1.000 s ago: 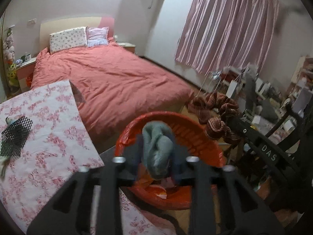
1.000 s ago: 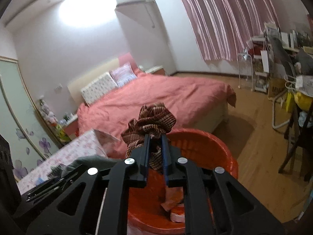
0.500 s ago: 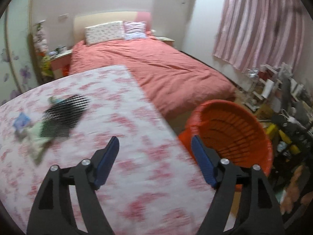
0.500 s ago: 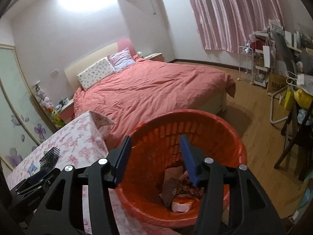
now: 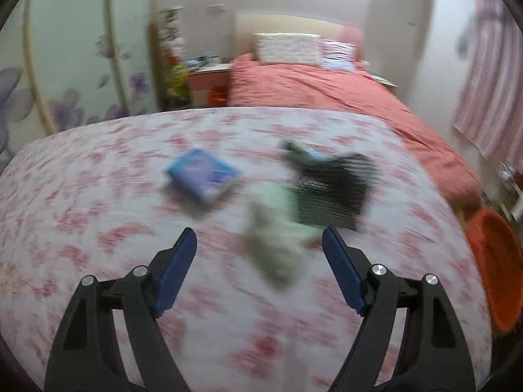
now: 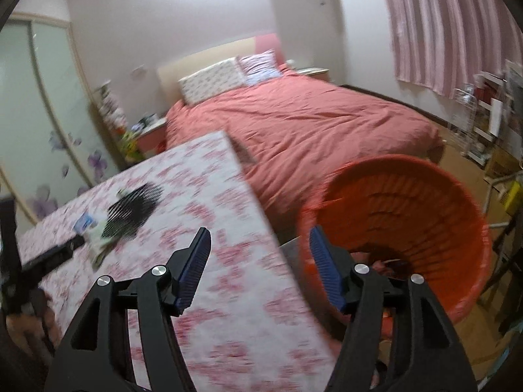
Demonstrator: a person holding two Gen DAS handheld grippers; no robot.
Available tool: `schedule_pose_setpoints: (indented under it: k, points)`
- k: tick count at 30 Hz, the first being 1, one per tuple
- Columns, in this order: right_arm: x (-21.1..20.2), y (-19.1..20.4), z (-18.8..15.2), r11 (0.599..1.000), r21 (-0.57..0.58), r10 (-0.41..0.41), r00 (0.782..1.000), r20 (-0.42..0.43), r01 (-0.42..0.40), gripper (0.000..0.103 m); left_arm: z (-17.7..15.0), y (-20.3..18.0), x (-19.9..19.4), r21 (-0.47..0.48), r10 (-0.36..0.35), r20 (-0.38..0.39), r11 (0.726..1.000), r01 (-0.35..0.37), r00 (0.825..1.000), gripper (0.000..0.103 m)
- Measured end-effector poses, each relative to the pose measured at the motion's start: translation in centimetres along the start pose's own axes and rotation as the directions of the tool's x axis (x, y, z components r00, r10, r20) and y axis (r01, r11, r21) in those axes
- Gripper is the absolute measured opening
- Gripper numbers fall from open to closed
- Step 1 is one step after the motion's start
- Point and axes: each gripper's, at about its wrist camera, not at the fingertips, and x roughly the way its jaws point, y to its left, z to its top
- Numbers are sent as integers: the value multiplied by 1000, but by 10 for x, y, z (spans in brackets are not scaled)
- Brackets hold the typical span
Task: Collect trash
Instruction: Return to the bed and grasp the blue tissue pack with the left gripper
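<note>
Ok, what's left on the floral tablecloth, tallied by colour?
Blue packet: 1
Black mesh piece: 1
Pale green cloth: 1
Total: 3, though blur may be hiding smaller bits near the mesh.

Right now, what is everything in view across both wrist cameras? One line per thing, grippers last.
table: one, white cloth with pink flowers, in front of both grippers
blue packet: one, blue, on the table left of the clutter
pale green item: one, blurred, on the table
black mesh piece: one, black, on the table partly over the green item
basket: one, orange-red, beside the table, some items inside
bed: one, coral cover, two pillows, behind the table
curtain: one, pink, far wall
left gripper: open, empty, over the table
right gripper: jaws opening, empty, between table and basket
</note>
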Motion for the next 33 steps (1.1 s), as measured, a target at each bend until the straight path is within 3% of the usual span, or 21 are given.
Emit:
schedule_pose_setpoints:
  k: [5,14,21,22,25,27,33]
  points:
    - [18,35,-7,997,-53,47,998,-51,-50,66,15,33,28,-73,34,-36,997,-37,999,78]
    - [41,68,-17,988,-98,106,986,-131,-120,67,29,46,76,-27,102,-116,994,-106,988,69]
    - [46,79,-18,983,-102,133,980,-151,-149,67,29,88,73,-89,134,-138,985,-147,981,68]
    - [49,83,-19,983,-103,135,979,-151,-151,67,29,93,68,-119,95,-129,987,-110,987,69]
    - [52,92,-19,981,-110,139,978,-154,-156,67,36,92,56,-174,25,-77,984,-38,997,86]
    - [53,95,-20,981,-113,139,978,-155,-158,67,43,83,56,-152,41,-50,987,-48,998,89]
    - [53,93,-20,983,-103,134,978,-158,-151,67,64,57,93,-72,119,-98,989,-127,988,88]
